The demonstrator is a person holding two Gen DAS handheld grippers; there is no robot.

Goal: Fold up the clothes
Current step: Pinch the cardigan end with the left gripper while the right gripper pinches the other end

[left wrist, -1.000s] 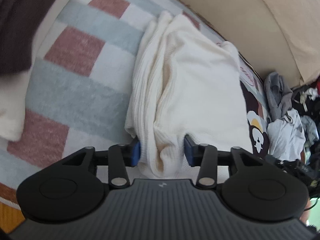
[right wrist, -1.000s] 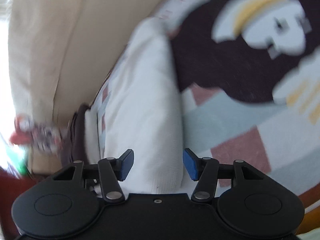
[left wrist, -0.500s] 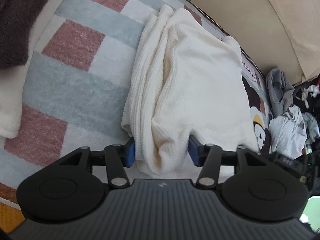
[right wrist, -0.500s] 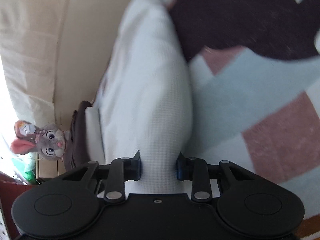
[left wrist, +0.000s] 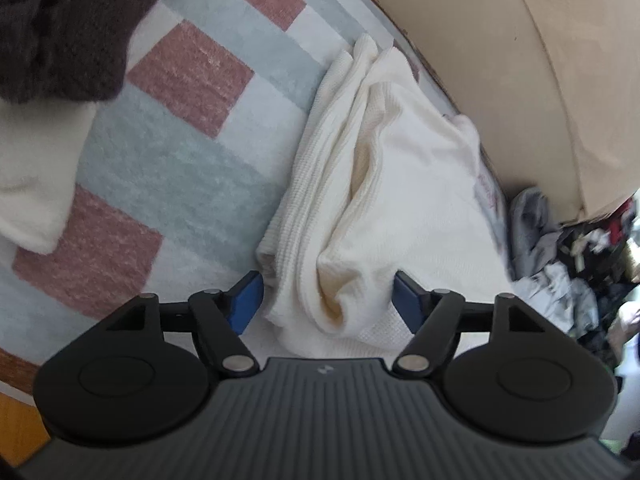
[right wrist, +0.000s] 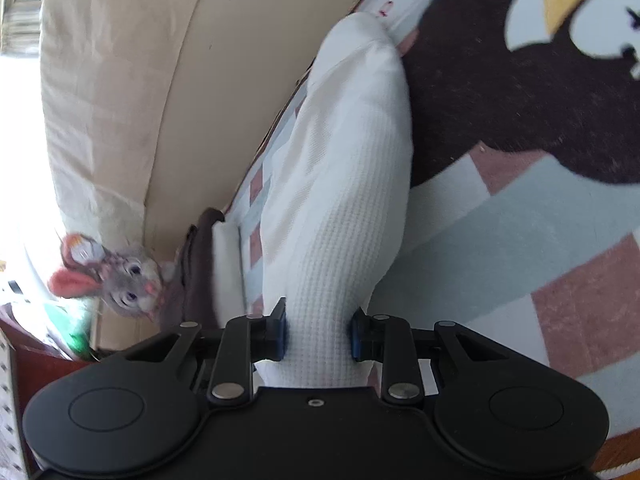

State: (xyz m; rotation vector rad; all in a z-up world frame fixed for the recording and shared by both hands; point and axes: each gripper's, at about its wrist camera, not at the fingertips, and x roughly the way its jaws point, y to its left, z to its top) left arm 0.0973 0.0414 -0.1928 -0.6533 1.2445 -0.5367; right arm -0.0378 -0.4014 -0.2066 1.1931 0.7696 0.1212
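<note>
A cream waffle-knit garment [left wrist: 392, 200] lies folded in a thick bundle on a checked rug [left wrist: 168, 168]. My left gripper [left wrist: 328, 300] is open, its blue pads [left wrist: 248, 300] standing either side of the bundle's near end without pinching it. In the right wrist view the same garment [right wrist: 344, 184] stretches away from me as a long roll. My right gripper [right wrist: 319, 334] is shut on its near end, both pads pressed into the cloth.
A beige sofa [left wrist: 500, 60] borders the rug. A dark knit garment [left wrist: 60, 20] and a white cloth [left wrist: 32, 184] lie at the left. A heap of clothes [left wrist: 560, 272] sits at the right. A plush mouse [right wrist: 120, 276] leans by the sofa [right wrist: 140, 100].
My left gripper has opened and let go of the garment's end. My right gripper has closed on the garment's other end and holds it.
</note>
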